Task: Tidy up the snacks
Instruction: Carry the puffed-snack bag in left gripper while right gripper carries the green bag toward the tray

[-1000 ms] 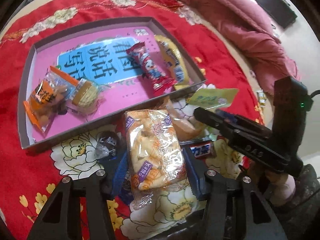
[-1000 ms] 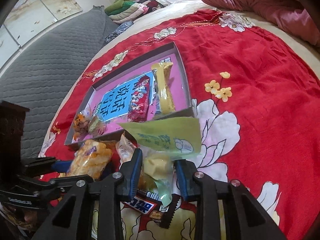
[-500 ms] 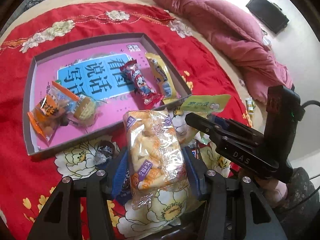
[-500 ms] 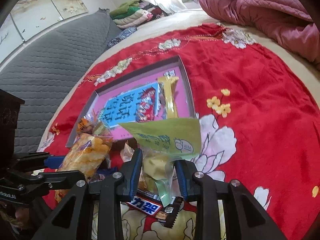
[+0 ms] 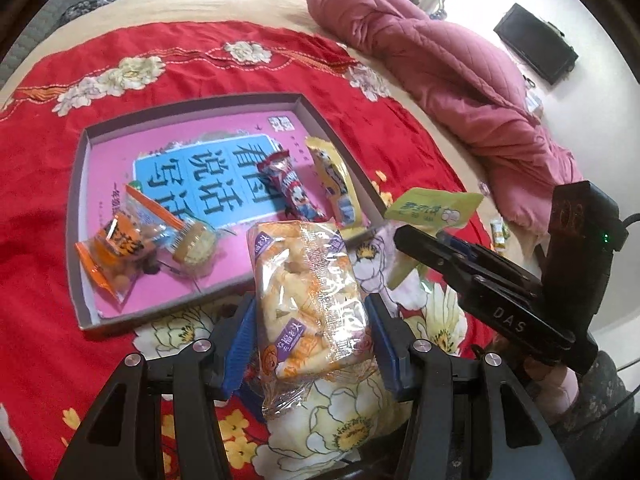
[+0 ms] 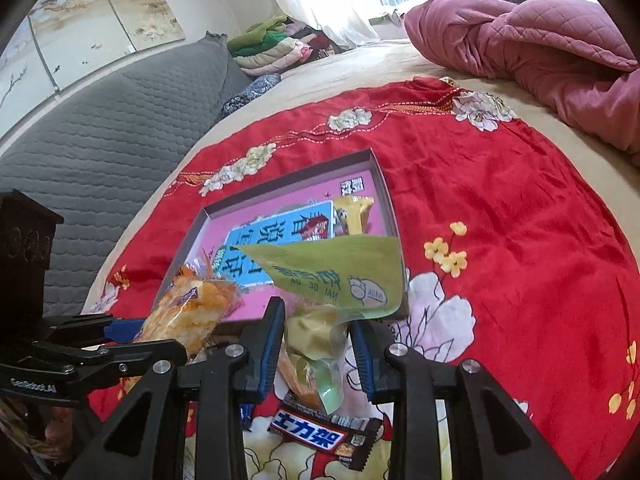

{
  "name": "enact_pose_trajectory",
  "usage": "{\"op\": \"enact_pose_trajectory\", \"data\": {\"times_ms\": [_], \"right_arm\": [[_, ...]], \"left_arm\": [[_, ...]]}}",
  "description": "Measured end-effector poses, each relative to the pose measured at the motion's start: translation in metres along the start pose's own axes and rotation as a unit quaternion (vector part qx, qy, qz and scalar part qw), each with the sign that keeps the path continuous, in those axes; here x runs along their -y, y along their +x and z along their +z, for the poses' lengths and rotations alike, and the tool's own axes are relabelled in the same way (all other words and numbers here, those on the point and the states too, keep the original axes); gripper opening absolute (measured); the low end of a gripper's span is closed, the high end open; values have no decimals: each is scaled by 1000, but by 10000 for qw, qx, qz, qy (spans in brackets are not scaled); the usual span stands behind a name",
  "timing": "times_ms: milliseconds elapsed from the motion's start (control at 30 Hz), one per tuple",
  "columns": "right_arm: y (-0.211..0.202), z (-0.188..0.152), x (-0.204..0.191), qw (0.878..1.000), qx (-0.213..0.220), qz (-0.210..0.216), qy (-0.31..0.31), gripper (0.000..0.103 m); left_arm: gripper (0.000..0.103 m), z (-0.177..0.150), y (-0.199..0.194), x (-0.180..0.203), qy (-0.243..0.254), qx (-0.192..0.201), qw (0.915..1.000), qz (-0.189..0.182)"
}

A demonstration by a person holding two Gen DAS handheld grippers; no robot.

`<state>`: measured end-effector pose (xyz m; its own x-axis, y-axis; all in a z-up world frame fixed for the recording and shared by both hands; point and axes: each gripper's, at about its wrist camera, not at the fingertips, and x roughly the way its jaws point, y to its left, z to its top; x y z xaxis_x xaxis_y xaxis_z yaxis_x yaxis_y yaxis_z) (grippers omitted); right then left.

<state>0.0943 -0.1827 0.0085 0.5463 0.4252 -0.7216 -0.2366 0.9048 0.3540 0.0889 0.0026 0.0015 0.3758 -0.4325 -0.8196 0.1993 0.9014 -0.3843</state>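
Observation:
My left gripper (image 5: 310,320) is shut on a clear bag of orange rice crackers (image 5: 308,296), held above the red cloth just in front of the grey-rimmed pink tray (image 5: 76,208). The cracker bag also shows in the right wrist view (image 6: 188,320). My right gripper (image 6: 318,332) is shut on a yellow-green milk candy packet (image 6: 336,276), lifted near the tray's right front corner; the packet shows in the left wrist view (image 5: 432,208). The tray holds an orange snack bag (image 5: 114,252), a round cookie (image 5: 194,242), a red bar (image 5: 290,186) and a yellow bar (image 5: 336,184).
A Snickers bar (image 6: 320,434) lies on the red flowered cloth (image 6: 500,208) below my right gripper. A pink quilt (image 5: 448,68) is bunched at the right. A grey headboard (image 6: 100,120) and folded clothes (image 6: 276,46) stand beyond the tray.
Both grippers have risen with their packets, so the tray and cloth look farther away. The cracker bag and the green packet stay gripped.

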Motion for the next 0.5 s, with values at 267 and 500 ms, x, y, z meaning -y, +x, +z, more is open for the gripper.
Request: {"op": "enact_pose_trajectory", "data": {"times_ms": [267, 500], "right_arm": [[-1, 11, -5, 9999, 106, 39, 11, 33], [0, 19, -8, 9998, 171, 89, 14, 33]], "left_arm": [[55, 11, -11, -20, -161, 206, 9996, 75], [55, 27, -28, -45, -303, 521, 9980, 162]]}}
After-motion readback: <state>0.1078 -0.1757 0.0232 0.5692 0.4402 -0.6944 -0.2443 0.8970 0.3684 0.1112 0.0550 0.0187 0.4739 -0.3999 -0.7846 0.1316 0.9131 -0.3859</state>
